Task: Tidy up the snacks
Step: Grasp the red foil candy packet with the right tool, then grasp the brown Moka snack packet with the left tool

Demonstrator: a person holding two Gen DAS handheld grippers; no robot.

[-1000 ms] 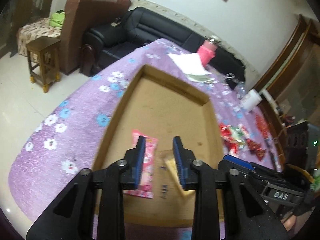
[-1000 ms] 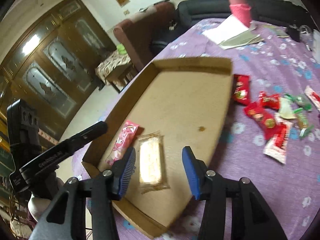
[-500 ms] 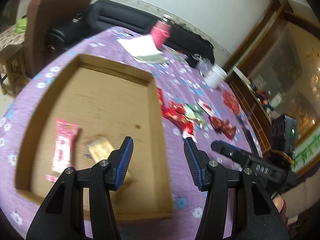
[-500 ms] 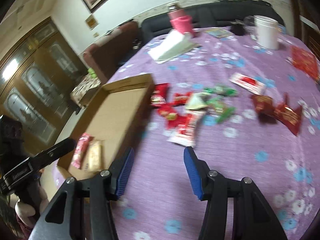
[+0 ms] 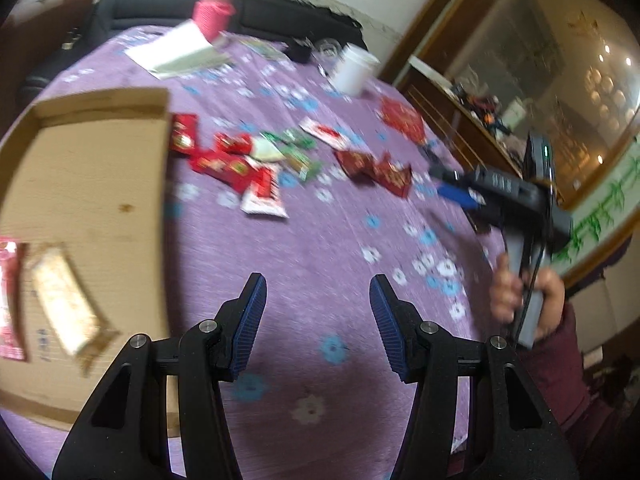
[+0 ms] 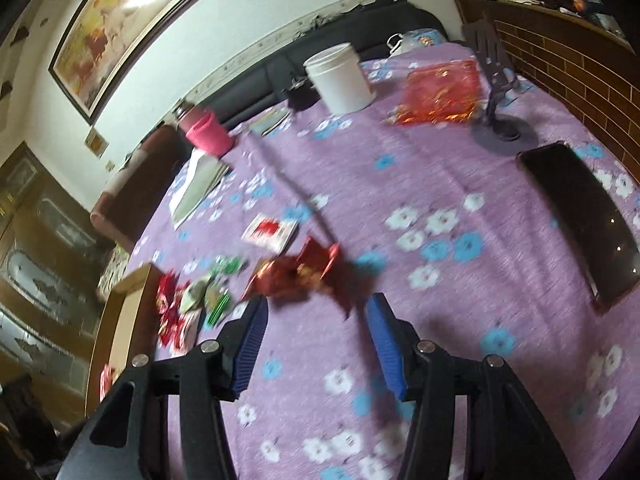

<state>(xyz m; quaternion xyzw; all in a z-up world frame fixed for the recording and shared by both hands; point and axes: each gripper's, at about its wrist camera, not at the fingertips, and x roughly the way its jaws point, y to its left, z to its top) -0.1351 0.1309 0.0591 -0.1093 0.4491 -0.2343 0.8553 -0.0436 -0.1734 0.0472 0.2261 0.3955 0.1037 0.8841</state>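
Purple flowered cloth covered the tabletop [image 5: 320,248] in the left wrist view, where the left claw [image 5: 316,320] hung released and empty. At nine o'clock lay a cardboard tray [image 5: 92,184] holding a pale packet [image 5: 64,296]; loose snacks [image 5: 240,164] lay scattered toward eleven. In the right wrist view, the right claw [image 6: 314,340] gaped empty, dark red packets [image 6: 300,274] just beyond its tips at twelve, a white jar [image 6: 340,78] farther off.

1. We see the cardboard tray [image 5: 92,184] on the table's [image 5: 320,264] left side, holding two snack packets [image 5: 64,300].
2. Loose snacks [image 5: 248,164] lie just right of the tray.
3. Behind them, near the far edge, stands a tub [image 6: 340,76]; a bottle [image 5: 214,12] stands to its left.
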